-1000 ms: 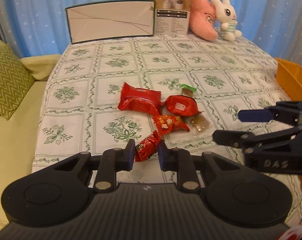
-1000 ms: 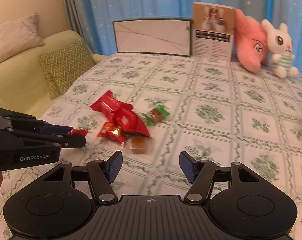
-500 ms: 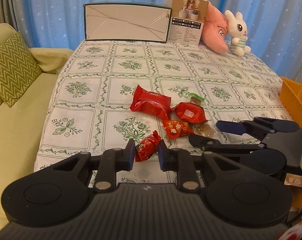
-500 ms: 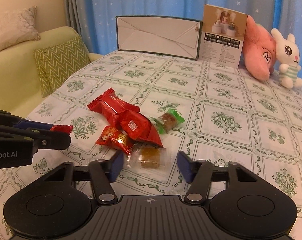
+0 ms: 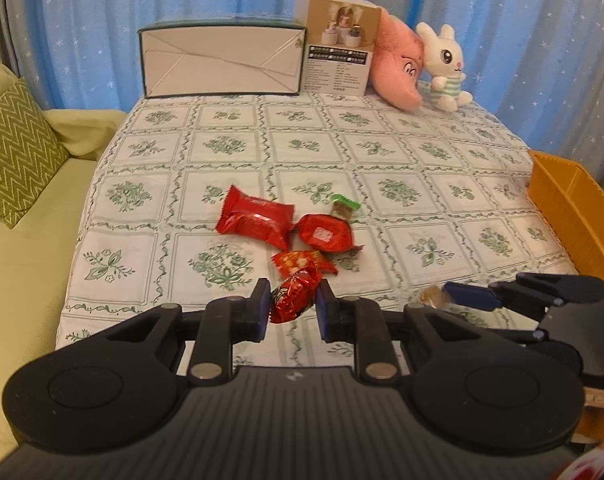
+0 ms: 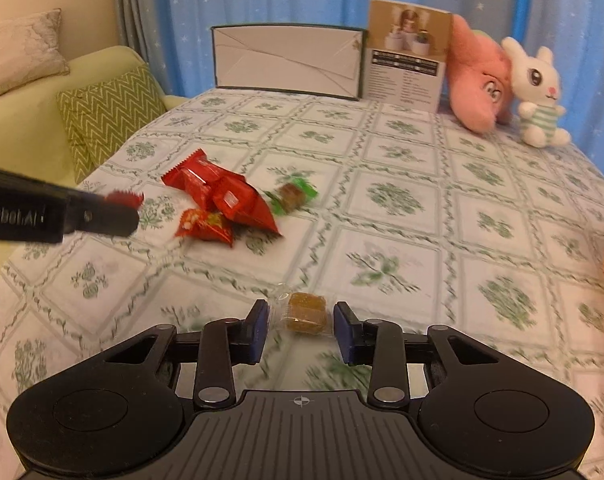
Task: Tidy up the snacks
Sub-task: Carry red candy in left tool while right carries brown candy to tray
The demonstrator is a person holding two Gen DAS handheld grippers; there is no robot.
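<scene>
The left gripper [image 5: 293,307] has its blue fingers [image 5: 261,303] clenched on a small red shiny candy in a crinkly foil wrapper [image 5: 294,295]. The candy has gold marks on it and sticks up between the fingers, lifted off the cloth.

The right gripper [image 6: 302,330] is closing its fingers [image 6: 258,326] around a brown square sweet in a clear plastic wrapper [image 6: 305,313]. The sweet looks grainy and golden brown. The clear wrapper reaches the left finger, but there is a gap beside the right one, so the sweet is not squeezed yet.

Further out, more snacks lie in a little pile on the tabletop with the white and green flower cloth [image 5: 402,152]. There is a flat red packet with a zigzag edge [image 5: 255,222], a puffy red packet with a white label [image 5: 325,233], a small red and orange packet with pictures on it [image 5: 302,261], and a brown sweet with green wrapper ends [image 5: 344,208].

An orange plastic bin [image 5: 570,208] sits at the right edge. At the far end stand a long white box with a dark green rim [image 5: 221,62], a tan printed carton [image 5: 338,60], a pink plush toy [image 5: 396,76] and a white bunny plush [image 5: 444,68].
</scene>
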